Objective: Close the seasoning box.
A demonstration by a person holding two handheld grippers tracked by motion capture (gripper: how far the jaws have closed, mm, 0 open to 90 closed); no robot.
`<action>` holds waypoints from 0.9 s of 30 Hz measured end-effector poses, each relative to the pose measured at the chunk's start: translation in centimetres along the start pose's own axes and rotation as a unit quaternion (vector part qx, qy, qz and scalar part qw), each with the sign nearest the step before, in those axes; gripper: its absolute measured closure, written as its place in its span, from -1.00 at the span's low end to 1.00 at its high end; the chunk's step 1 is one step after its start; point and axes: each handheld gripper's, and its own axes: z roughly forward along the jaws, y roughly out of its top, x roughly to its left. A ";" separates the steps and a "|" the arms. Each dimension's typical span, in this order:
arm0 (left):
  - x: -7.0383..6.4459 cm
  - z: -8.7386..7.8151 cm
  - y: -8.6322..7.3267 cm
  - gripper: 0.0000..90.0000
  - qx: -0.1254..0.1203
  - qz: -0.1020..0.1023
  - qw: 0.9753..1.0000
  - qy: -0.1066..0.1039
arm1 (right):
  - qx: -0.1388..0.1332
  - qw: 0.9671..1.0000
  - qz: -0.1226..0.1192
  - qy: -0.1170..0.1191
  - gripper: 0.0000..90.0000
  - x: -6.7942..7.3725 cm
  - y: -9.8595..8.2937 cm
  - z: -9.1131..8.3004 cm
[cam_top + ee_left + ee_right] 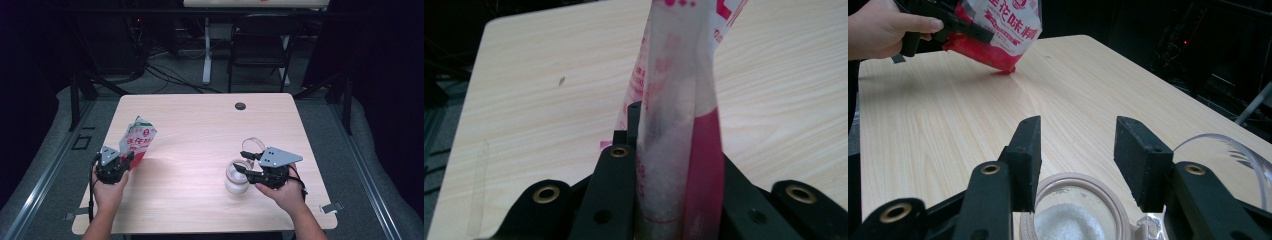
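Note:
A red and white bag [138, 137] with white powder inside stands tilted at the table's left, one lower corner on the wood. My left gripper [131, 157] is shut on the bag's lower part; in the left gripper view the bag [679, 100] rises between the black jaws of the left gripper [674, 165]. At the right stands a glass jar [234, 182] holding white powder, its clear lid [252, 145] swung back. My right gripper [241, 161] hovers open just over the jar's mouth. The right gripper view shows the right gripper [1080, 140] above the jar [1108, 192], beside the lid [1228, 150], with the bag [1003, 30] far off.
The light wooden table [200, 125] has a dark round grommet [240, 106] near its far edge. A folding chair [262, 45] and cables sit on the floor beyond. Bare wood lies between bag and jar.

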 end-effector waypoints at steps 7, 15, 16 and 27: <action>0.0 -0.2 -0.5 0.86 0.007 -0.023 1.000 -0.010 | 0.002 1.000 0.001 -0.001 0.20 -0.1 -0.1 0.0; 0.3 -0.8 -0.8 0.24 -0.012 -0.042 0.999 -0.010 | 0.003 1.000 0.002 -0.001 0.19 -0.1 -0.1 0.0; 0.3 -0.8 -0.9 0.15 -0.014 -0.045 0.999 -0.007 | 0.003 1.000 0.001 -0.002 0.19 -0.1 -0.1 0.0; -1.1 -1.6 -0.6 -0.28 -0.037 -0.044 0.998 -0.036 | -0.018 0.999 0.013 -0.037 0.14 -0.4 0.9 -1.6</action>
